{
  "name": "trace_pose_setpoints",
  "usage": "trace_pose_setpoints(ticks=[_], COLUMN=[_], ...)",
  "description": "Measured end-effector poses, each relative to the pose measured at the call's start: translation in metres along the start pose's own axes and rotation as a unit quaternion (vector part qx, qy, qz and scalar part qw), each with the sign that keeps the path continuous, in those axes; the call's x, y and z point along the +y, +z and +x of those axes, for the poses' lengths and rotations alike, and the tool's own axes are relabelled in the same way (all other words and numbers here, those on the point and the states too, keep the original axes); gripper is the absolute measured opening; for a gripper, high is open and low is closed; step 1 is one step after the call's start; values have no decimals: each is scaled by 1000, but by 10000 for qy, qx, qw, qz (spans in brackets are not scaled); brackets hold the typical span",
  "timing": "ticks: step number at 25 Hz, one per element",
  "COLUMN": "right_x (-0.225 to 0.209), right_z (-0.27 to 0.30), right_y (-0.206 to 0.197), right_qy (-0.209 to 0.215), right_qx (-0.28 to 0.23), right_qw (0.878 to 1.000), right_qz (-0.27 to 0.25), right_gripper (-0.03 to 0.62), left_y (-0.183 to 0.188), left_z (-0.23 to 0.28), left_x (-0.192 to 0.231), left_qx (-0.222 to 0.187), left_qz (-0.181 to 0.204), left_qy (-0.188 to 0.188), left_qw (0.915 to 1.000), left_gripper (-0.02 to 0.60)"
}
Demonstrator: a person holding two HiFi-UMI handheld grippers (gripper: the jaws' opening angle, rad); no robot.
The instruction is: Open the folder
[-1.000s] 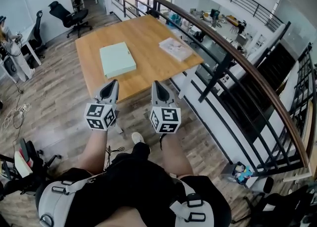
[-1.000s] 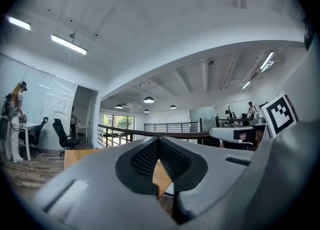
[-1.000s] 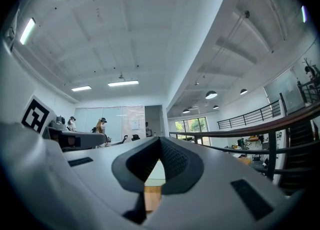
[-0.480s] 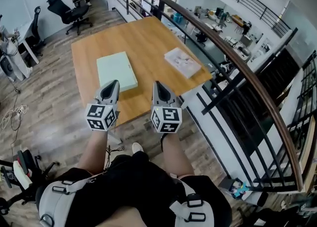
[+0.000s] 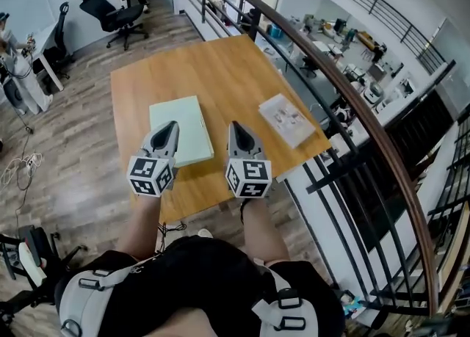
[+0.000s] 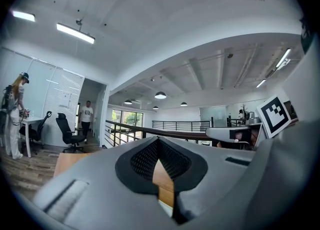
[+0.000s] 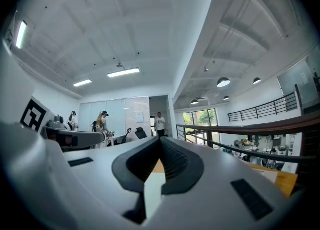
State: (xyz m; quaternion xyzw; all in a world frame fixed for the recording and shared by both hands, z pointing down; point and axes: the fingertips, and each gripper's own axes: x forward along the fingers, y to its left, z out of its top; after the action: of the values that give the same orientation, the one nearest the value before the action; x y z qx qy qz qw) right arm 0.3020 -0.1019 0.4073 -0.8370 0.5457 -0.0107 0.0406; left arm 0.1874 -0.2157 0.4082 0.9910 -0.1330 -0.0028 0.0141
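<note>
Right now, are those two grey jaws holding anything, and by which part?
Nothing is held. The left gripper and right gripper both have their jaws shut with nothing between them. The green folder lies closed on the table, not gripped.

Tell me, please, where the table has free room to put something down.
The far half of the table, beyond the folder and the papers, is bare. A bare strip also runs between those two. The near edge is crowded: the left gripper overlaps the folder, and the right gripper hangs beside it.
</note>
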Motion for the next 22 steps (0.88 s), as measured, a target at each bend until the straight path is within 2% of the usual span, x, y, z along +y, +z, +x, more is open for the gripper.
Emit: trace_pose_setpoints(ticks=[8, 17, 22], right_x=[-2, 5, -4], right_z=[44, 73, 96], right_y=[-9, -26, -35], right_qy=[194, 565, 783], right_qx=[129, 341, 479], right_qw=[9997, 9978, 9957], right_qz=[-17, 97, 121], right_gripper=[6, 6, 6], left_y=[-5, -20, -23], left_z=[18, 11, 15], left_x=[25, 59, 68], left_qx=[-2, 137, 212], left_qz=[18, -99, 22], left_qy=[123, 700, 1061], left_qw=[9999, 9974, 9941], left_gripper=[2, 2, 2])
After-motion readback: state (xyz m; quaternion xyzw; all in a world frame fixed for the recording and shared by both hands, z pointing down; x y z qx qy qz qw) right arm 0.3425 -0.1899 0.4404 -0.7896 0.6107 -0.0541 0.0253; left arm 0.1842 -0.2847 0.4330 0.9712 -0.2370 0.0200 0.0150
